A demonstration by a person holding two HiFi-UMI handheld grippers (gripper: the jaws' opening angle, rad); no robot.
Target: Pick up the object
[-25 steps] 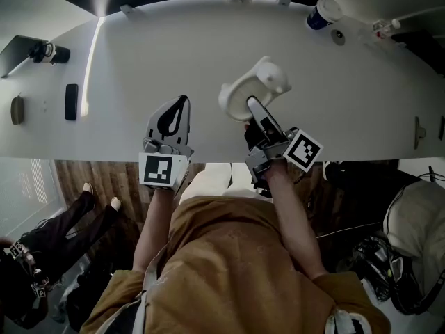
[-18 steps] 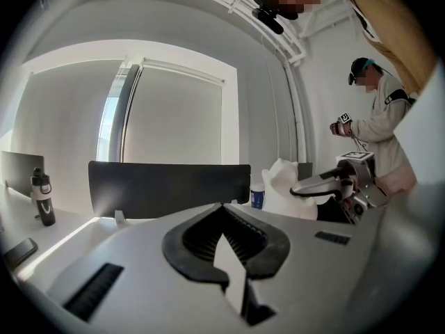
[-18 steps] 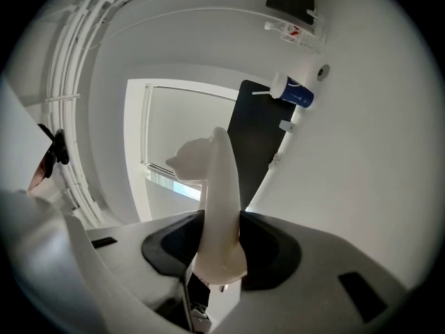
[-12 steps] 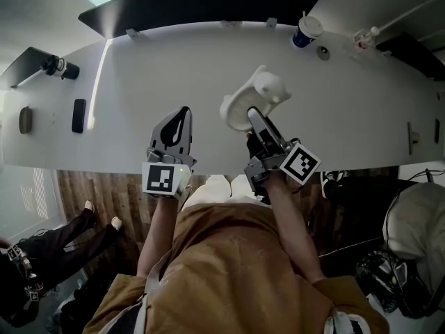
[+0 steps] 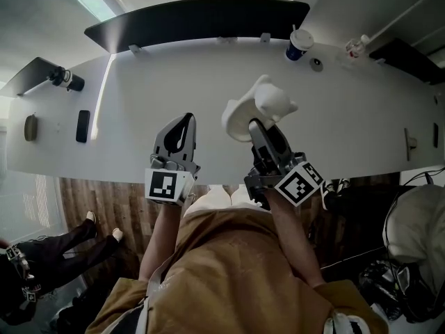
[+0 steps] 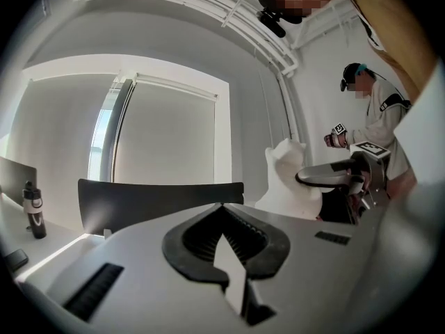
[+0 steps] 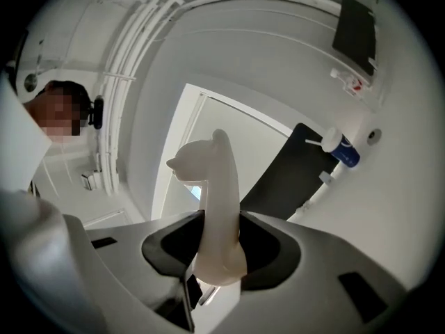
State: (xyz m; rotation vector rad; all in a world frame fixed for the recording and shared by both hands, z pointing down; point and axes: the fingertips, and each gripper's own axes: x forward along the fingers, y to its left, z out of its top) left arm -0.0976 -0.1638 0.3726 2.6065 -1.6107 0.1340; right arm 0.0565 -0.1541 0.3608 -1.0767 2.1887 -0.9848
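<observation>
A person at a long white bench [image 5: 361,103] works two hand-held tools, and the pick-up looks to be in its lifting step. The right claw [image 5: 256,125] is clamped on the white object [image 5: 261,99], a pale moulded figure with a broad rounded base and a small eared head. Seen along the claw's own jaws, the figure stands edge-on between the pads, which press on its narrow lower part from both sides. From overhead it sits near the middle of the bench's front half, just ahead of the person. Whether its base is clear of the surface I cannot say for certain, though it looks tipped and raised rather than resting flat.

The left claw [image 5: 182,120] lies well to the side of the object with its tips drawn together and nothing between them; it takes no part in the grasp. A paper cup [image 5: 298,44] stands far off at the back edge, out of the way.

To my eye, what remains is to carry the object plainly free of the bench. The hold is on a slim section while the bulk sits beyond the pads, so the piece could swing or slip. A steady, straight rise with the clamp kept firm seems called for.
</observation>
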